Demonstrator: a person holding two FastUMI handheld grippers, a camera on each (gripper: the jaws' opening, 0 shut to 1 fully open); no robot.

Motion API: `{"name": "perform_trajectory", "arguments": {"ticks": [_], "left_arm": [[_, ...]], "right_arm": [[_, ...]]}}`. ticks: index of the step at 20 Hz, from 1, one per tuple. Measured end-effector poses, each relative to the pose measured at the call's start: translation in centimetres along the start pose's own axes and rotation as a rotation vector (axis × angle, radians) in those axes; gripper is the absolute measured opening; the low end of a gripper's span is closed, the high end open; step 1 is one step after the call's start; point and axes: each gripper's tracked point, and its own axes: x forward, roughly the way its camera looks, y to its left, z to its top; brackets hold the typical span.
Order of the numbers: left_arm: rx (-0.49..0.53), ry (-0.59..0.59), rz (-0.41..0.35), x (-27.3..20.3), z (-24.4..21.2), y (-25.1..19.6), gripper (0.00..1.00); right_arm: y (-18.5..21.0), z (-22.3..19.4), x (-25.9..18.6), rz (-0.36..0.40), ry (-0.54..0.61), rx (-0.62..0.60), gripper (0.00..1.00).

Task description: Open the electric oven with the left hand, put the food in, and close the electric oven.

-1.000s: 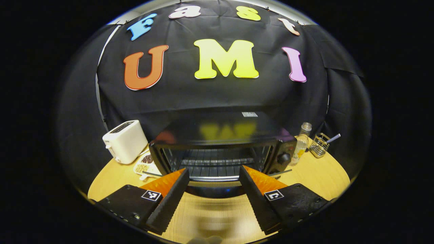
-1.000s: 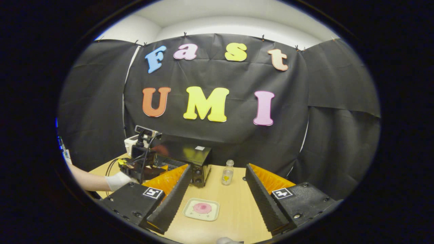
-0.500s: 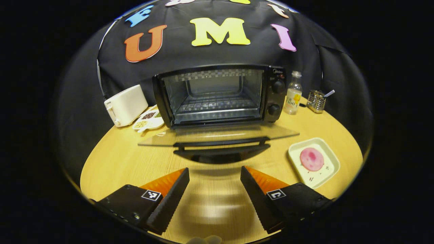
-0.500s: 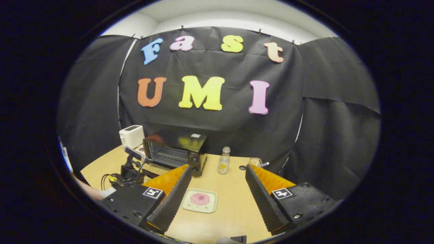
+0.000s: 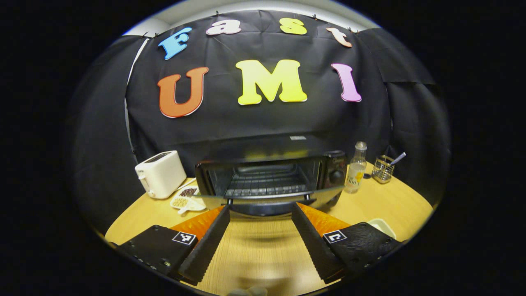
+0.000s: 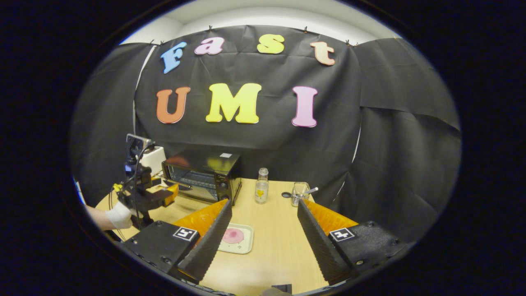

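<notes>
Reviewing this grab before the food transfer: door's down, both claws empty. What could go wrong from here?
1. The oven door hangs open just ahead of the left claw; a forward nudge could knock it.
2. The food sits loose on a shallow white plate in front of the right claw; a tilted lift may slide it off.
3. The glass bottle stands beside the oven, likely close to the plate's path.

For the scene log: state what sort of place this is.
Most likely a staged kitchen mock-up in a recording booth, not a real kitchen. A toaster oven, a white toaster and a plate of food sit on a wooden table backed by black cloth.
</notes>
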Motion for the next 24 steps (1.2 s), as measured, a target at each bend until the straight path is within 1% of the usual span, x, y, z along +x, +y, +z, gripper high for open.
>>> {"name": "perform_trajectory", "arguments": {"ticks": [2, 3, 5, 6, 7, 8, 9, 13, 16, 20, 24], "left_arm": [[-0.014, -0.005, -0.006, 1.8, 1.6, -0.4, 0.96], [-0.003, -0.009, -0.007, 2.8, 2.1, -0.5, 0.97], [0.010, 0.038, -0.009, 4.1, 1.1, -0.3, 0.96], [0.011, -0.008, -0.012, 4.7, 2.3, -0.4, 0.97], [0.012, 0.043, -0.010, 5.0, 1.3, -0.5, 0.96], [0.009, 0.019, -0.009, 5.0, 1.9, -0.6, 0.96], [0.011, 0.040, -0.010, 5.1, 1.4, -0.6, 0.97], [-0.009, 0.047, -0.014, 3.5, 0.4, -0.7, 0.97], [0.001, 0.052, -0.028, 1.7, -1.1, -0.7, 0.97], [-0.004, 0.103, -0.040, -1.1, -4.9, -0.9, 0.97], [0.001, 0.169, -0.042, -2.8, -8.7, -1.1, 0.97]], "right_arm": [[-0.6, 0.3, 0.3, -0.008, -0.005, -0.012, 1.00], [-0.9, 0.6, 0.5, -0.013, -0.009, -0.010, 1.00], [-1.5, 0.7, 1.0, -0.020, -0.004, 0.003, 1.00], [-1.6, 0.8, 1.2, -0.022, -0.002, 0.008, 1.00], [-1.8, 0.9, 1.3, -0.025, -0.005, 0.011, 1.00], [-1.7, 0.9, 1.4, -0.025, -0.004, 0.010, 1.00], [-1.6, 0.9, 1.6, -0.023, -0.001, 0.006, 1.00], [-1.0, 0.5, 2.0, -0.012, 0.003, 0.006, 1.00], [-0.5, 0.0, 2.1, -0.005, 0.009, -0.001, 1.00], [-0.2, -0.9, 2.4, -0.004, 0.024, 0.008, 1.00], [0.4, -2.3, 2.4, 0.005, 0.046, 0.004, 1.00]]}}
